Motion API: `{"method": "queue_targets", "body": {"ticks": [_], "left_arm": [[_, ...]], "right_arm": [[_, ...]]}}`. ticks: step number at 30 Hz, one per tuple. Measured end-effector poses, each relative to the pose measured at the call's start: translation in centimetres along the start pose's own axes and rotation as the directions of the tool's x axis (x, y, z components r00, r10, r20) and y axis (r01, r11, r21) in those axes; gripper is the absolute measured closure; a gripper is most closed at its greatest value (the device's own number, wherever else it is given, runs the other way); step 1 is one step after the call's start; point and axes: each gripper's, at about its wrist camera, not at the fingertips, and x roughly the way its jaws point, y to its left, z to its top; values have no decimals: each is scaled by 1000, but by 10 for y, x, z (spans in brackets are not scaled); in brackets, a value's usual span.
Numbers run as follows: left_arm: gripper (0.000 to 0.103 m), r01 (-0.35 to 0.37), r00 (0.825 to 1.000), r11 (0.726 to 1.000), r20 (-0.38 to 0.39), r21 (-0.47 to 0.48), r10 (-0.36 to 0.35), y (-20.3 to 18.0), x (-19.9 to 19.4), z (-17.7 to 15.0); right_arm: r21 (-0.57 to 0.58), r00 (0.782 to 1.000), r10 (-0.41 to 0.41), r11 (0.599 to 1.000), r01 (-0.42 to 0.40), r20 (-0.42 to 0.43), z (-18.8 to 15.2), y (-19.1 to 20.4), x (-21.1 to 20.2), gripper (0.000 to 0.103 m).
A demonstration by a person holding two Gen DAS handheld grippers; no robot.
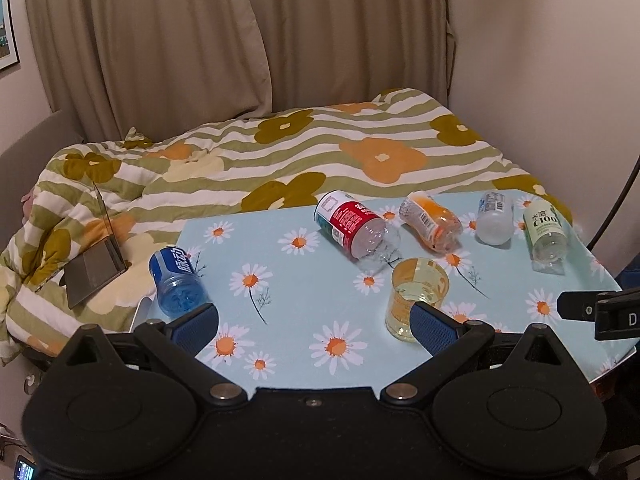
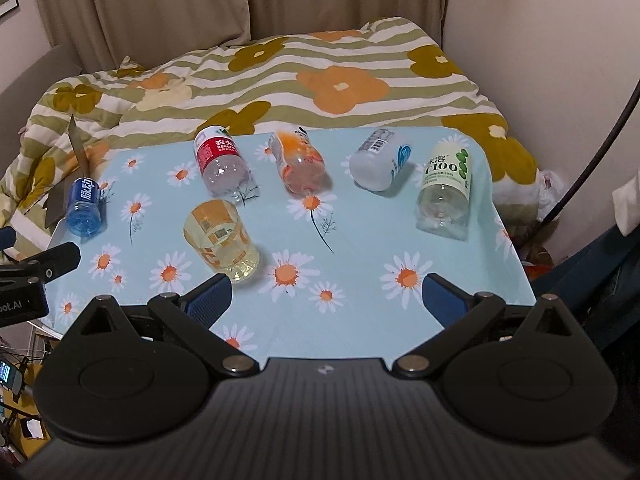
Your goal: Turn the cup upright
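Several cups cut from plastic bottles lie on the daisy-print table (image 1: 304, 300) (image 2: 360, 248). A yellow one (image 1: 416, 292) (image 2: 220, 236) stands mouth up near the front. A blue one (image 1: 176, 280) (image 2: 85, 207), a red-label one (image 1: 352, 226) (image 2: 220, 164), an orange one (image 1: 432, 222) (image 2: 298, 162), a white one (image 1: 495, 218) (image 2: 378, 164) and a green-label one (image 1: 546, 232) (image 2: 445, 192) lie on their sides. My left gripper (image 1: 316, 320) is open and empty, its right pad next to the yellow cup. My right gripper (image 2: 326, 300) is open and empty above the front edge.
A bed with a striped flower quilt (image 1: 280, 148) (image 2: 320, 72) lies behind the table. An open laptop (image 1: 96, 256) rests on the quilt at the left. Curtains and a wall close off the back and right. A black cable (image 2: 600, 128) hangs at the right.
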Motion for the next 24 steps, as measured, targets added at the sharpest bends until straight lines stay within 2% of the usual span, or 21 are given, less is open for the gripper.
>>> {"method": "queue_targets", "body": {"ticks": [24], "left_arm": [[0, 8, 1000, 1000, 15, -2, -8, 1, -2, 0]], "right_arm": [[-5, 1000, -8, 1000, 8, 0, 0, 2, 0, 0]]}}
